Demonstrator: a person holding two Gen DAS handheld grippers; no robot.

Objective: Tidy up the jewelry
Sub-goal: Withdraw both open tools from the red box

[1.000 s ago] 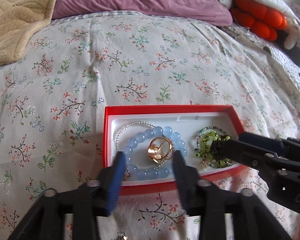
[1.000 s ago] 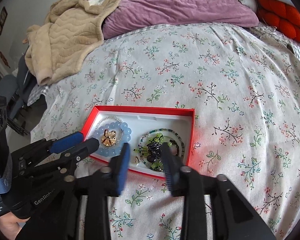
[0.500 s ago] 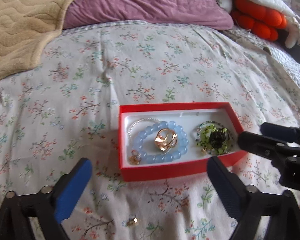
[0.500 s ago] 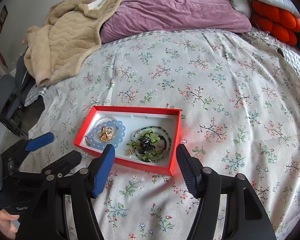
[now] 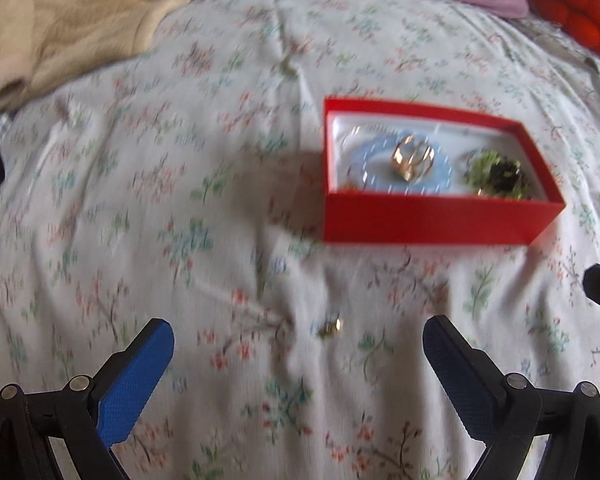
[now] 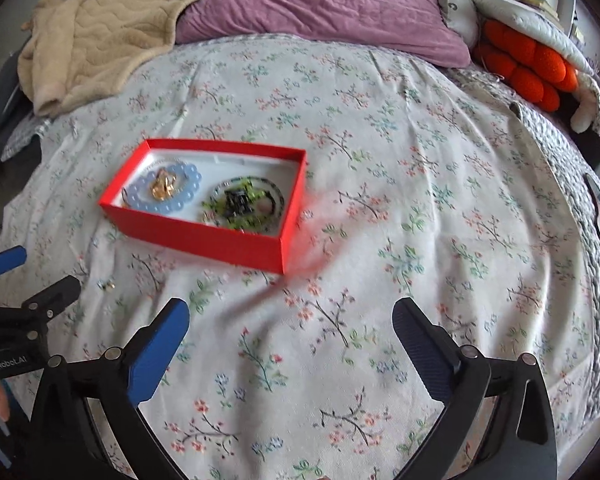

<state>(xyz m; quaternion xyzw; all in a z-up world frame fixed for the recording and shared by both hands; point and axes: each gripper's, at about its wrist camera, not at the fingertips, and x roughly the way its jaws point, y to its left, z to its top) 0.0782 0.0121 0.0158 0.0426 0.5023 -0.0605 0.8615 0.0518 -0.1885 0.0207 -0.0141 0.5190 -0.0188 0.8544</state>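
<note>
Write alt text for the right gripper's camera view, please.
An open red box holding a blue bead bracelet and green beads sits on a flowered bedspread. The right gripper is open and empty in front.

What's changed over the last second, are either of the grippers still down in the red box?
No. Both the left gripper and right gripper pulled back out of the red box, jaws just opened wide, nothing between them. The blue bracelet, green beads and the small loose gold piece on the bedspread stayed put.
</note>
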